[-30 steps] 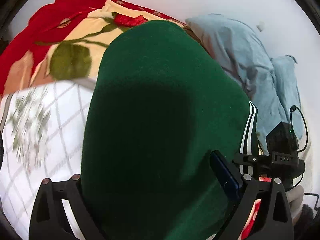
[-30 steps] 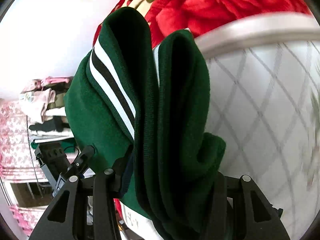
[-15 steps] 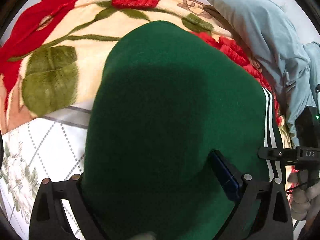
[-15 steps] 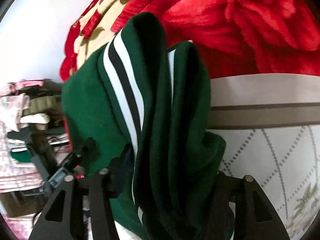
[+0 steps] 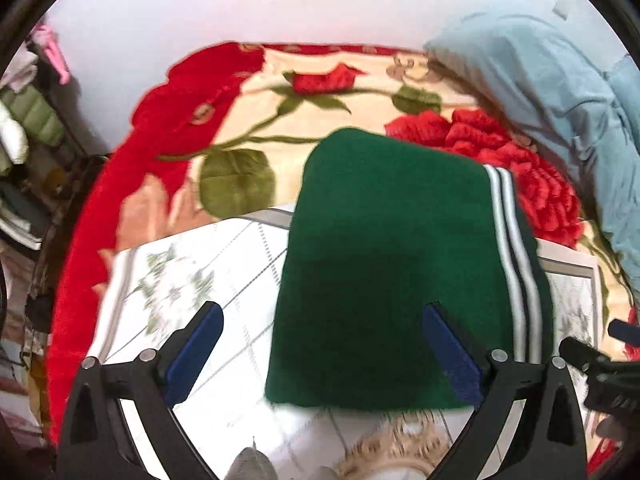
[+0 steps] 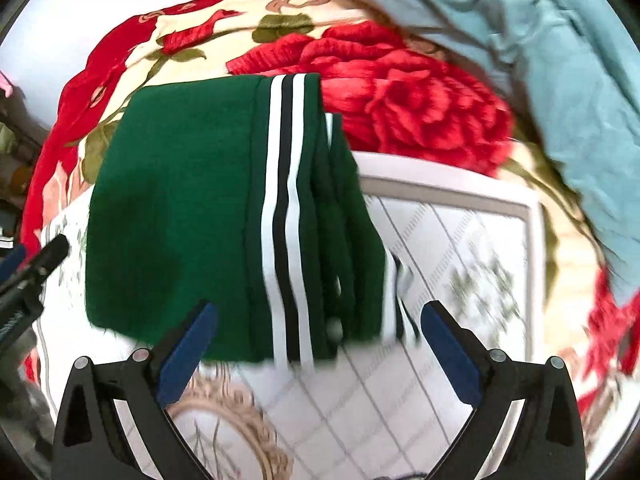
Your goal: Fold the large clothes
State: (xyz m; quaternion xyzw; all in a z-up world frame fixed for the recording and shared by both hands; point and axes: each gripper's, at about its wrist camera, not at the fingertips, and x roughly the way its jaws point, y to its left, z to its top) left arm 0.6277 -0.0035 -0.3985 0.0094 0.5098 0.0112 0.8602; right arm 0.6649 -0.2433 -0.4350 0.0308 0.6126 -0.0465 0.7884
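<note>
Both tongs released, right pair's jaws opening — folded green garment on white quilt, rose blanket behind.

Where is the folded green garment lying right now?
The green garment with white stripes lies folded on the white floral sheet, its far edge over the red rose blanket. In both wrist views it sits centre, with the light blue bedding beyond on the right.

Left gripper: black frame with triangular cut-outs, round silver screws along the top of each arm, blue pads on the inner faces of the fingers. Right gripper was the same build: black arms, silver screws, blue pads. No sleeve or hand was clearly visible.
</note>
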